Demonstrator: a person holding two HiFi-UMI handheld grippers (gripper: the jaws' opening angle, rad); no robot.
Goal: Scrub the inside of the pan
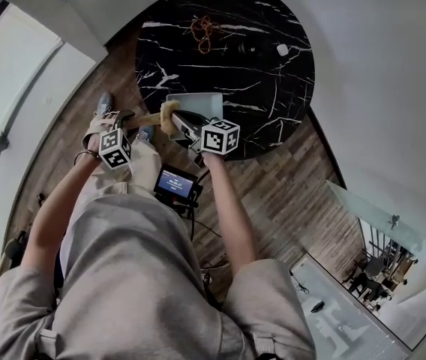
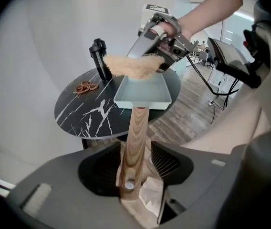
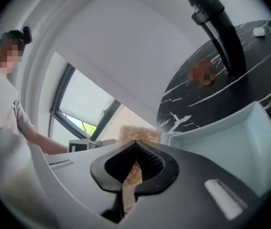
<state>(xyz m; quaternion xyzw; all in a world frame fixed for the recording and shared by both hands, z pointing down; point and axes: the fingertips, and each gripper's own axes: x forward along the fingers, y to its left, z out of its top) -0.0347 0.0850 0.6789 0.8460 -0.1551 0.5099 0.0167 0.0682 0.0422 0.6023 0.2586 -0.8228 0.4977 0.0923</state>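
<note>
Two grippers meet at the near edge of a round black marble table [image 1: 273,88] in the head view. A pale rectangular pan [image 1: 198,103] sits there, its wooden handle [image 1: 147,120] reaching out past the edge toward the left gripper [image 1: 127,118]. The right gripper [image 1: 179,120] holds a tan scrubber [image 1: 169,117] at the pan's near end. A small screen [image 1: 177,184] hangs below the hands, over the wood floor.

The left gripper view looks along the handle [image 2: 136,128] to the pan [image 2: 142,93]. This gripper's jaws stand wide apart with the handle's end lying between them, and a gap shows on each side between pad and wood. The scrubber [image 2: 130,65] hangs above the pan's inside, pinched by the right gripper [image 2: 158,63]. Whether it touches the rim cannot be told. A black bottle [image 2: 99,56] and a tangle of brown beads [image 2: 85,87] lie farther back on the table.

The right gripper view shows its jaws pressed together on the scrubber [image 3: 138,133], whose fibres stick out above the tips. The pan's pale wall [image 3: 235,142] lies just to the right.
</note>
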